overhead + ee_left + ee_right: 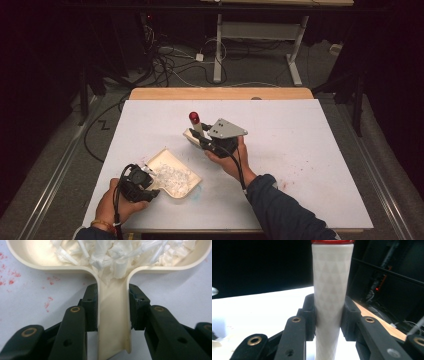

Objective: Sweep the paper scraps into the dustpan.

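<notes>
On the near left part of the white table top (pixel 300 150), I am seeing a cream plastic dustpan-shaped scoop (pixel 175 176) lying flat, its long axis running diagonally: the narrow handle is pointing toward my near left corner and the wide open mouth is pointing away toward the table's middle. Crumpled clear plastic scraps (pixel 172 176) are lying heaped in its tray. In the left gripper view the scoop's handle (pixel 113 322) is running straight up between the jaws, widening into the tray at the top. My left gripper (pixel 150 186) is pinching that handle, both black pads pressing on its side walls, spread only as wide as the handle itself.

Toward the middle of the table, I am holding a white cylindrical handle with a red cap (pixel 195 122), its long axis standing nearly upright, red end up, tilting slightly to the left in the high view. My right gripper (pixel 205 141) is clamping it across the lower shaft, jaws closed against both sides, as the right gripper view shows around the patterned white shaft (pixel 329 302). Below it, something cream-coloured (pixel 190 135) is sitting on the table; I cannot tell what it is.

Faint red smears (pixel 12 277) are dotting the white surface beside the scoop.
</notes>
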### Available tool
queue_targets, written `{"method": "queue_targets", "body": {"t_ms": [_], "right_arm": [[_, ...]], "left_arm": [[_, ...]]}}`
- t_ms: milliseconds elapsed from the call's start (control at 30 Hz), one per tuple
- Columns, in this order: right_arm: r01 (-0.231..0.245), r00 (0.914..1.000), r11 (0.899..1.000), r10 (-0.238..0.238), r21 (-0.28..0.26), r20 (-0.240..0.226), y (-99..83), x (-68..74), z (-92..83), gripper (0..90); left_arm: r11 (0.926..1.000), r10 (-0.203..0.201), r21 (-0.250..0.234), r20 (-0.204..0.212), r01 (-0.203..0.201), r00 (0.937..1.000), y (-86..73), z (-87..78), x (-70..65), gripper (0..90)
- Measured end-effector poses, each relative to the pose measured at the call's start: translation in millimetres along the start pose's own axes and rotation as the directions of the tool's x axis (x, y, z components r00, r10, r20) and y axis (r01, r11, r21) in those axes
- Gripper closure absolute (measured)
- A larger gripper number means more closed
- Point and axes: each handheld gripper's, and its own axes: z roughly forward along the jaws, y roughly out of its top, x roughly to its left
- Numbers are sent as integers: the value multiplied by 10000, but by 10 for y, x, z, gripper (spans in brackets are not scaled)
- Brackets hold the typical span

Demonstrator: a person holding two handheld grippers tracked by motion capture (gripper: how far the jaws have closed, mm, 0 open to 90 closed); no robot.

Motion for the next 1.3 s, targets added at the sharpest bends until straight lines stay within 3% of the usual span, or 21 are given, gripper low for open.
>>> {"method": "queue_targets", "body": {"t_ms": [133,167,200,233,300,400,500,567,700,733,967,1133,1300], "right_arm": [[-255,9980,9996,247,-118,-574,13,100,49,701],[-282,9937,9994,259,-195,-1087,25,187,69,700],[-282,9937,9994,259,-195,-1087,25,187,69,700],[-219,9872,9995,183,-216,-1584,42,268,68,699],[-186,9828,9994,129,-292,-1844,51,300,65,700],[-489,9615,9970,308,-598,-2732,110,352,18,703],[-411,9543,9955,139,-850,-2986,204,396,-41,703],[-226,9590,9948,-65,-993,-2835,264,404,-94,703],[-385,9643,9917,46,-1229,-2649,343,322,-227,703],[-393,9701,9914,80,-1247,-2425,363,285,-278,703],[-598,9894,9902,420,-1266,-1390,399,74,-639,703],[-250,9974,9975,204,-662,-694,295,-46,-926,703],[-315,9993,9993,319,193,-187,58,-135,-1091,703]], "left_arm": [[10000,-33,-20,39,33,10000,2,2,8,632],[10000,-38,-30,36,38,10000,2,2,9,632],[10000,-35,-27,58,35,10000,2,3,13,632],[10000,-33,-20,77,34,10000,2,4,14,632],[10000,-27,-24,74,27,10000,1,6,16,632],[10000,-1,-22,47,1,10000,2,6,11,632],[10000,40,-10,-6,-40,10000,2,5,4,633],[10000,65,-12,-21,-65,10000,0,4,0,632],[10000,73,-52,-41,-73,10000,-3,5,1,632],[10000,82,-48,-46,-83,10000,-4,5,0,632],[9999,157,-11,-114,-157,9998,0,6,-8,632],[9997,223,62,-140,-222,9997,6,6,-26,632],[9997,217,93,-189,-215,9996,13,8,-34,632]]}}
